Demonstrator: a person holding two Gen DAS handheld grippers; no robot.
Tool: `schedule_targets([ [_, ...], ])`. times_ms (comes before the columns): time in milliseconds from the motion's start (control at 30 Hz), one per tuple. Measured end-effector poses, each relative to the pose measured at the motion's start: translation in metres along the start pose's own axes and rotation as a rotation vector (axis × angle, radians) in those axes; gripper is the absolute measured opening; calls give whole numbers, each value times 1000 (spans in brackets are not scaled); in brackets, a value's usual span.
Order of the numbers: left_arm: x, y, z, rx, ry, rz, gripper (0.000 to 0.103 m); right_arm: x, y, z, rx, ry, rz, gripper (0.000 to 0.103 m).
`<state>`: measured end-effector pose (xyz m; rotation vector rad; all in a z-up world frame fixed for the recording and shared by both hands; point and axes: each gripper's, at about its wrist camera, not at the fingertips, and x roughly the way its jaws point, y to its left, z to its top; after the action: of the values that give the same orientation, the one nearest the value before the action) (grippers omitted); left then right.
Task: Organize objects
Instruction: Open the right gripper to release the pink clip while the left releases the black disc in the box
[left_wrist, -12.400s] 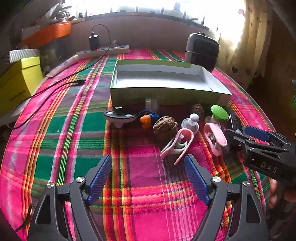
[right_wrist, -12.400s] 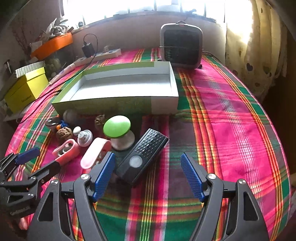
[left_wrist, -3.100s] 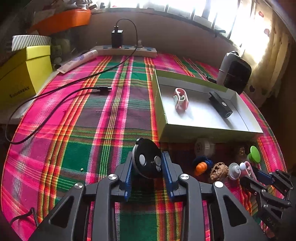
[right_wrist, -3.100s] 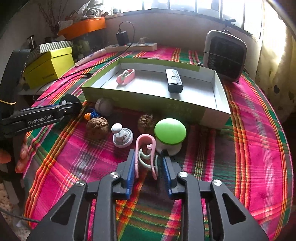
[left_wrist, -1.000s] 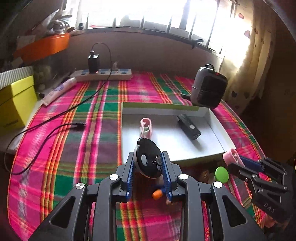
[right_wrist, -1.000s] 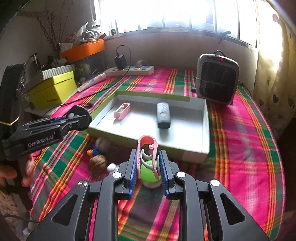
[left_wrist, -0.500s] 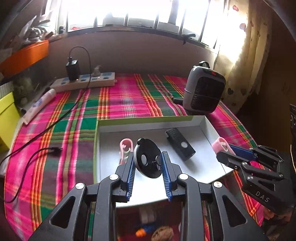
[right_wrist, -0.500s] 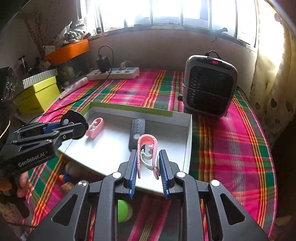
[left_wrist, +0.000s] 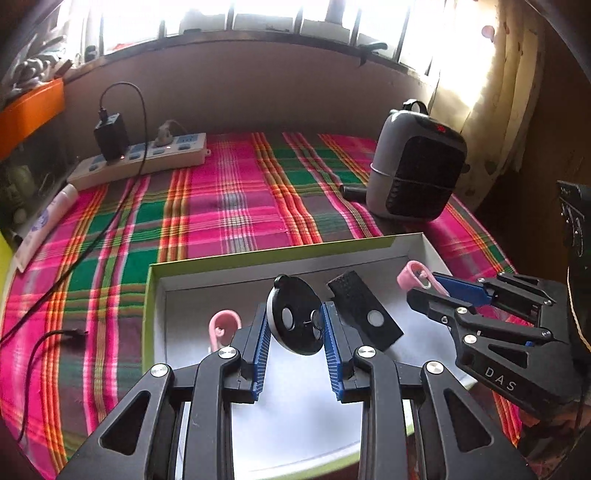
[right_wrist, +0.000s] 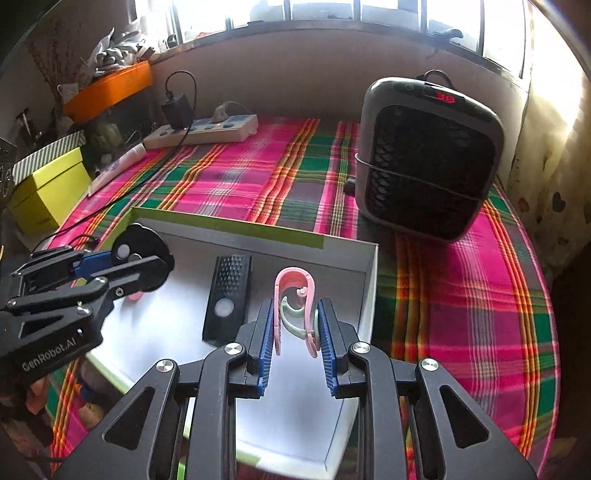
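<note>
My left gripper (left_wrist: 295, 325) is shut on a round black disc with small buttons (left_wrist: 295, 319), held above the white inside of the green-rimmed box (left_wrist: 159, 273). My right gripper (right_wrist: 295, 321) is shut on a pink clip (right_wrist: 295, 295) and hangs over the right part of the same box (right_wrist: 229, 225). A black remote (left_wrist: 364, 315) and another pink clip (left_wrist: 221, 325) lie on the box floor. Each gripper shows in the other's view: the right gripper (left_wrist: 424, 288) with its pink clip, the left gripper (right_wrist: 125, 266) with the disc (right_wrist: 142, 251).
A grey heater (right_wrist: 428, 158) stands behind the box at the right. A power strip (left_wrist: 140, 158) with a charger and cable lies at the back left, near a yellow box (right_wrist: 48, 188). Small objects (right_wrist: 88, 406) lie on the plaid cloth in front of the box.
Both grippers have moved forward with their loads, from in front of the box to above its inside. The loose objects on the cloth have dropped out of the left wrist view.
</note>
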<state>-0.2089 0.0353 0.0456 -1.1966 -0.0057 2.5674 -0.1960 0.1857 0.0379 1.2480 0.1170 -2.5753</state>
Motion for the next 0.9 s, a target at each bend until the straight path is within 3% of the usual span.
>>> schedule_targets([
  [900,39,-5,6,36,67,13,26,35,-3,12,-22,48,-5,24],
])
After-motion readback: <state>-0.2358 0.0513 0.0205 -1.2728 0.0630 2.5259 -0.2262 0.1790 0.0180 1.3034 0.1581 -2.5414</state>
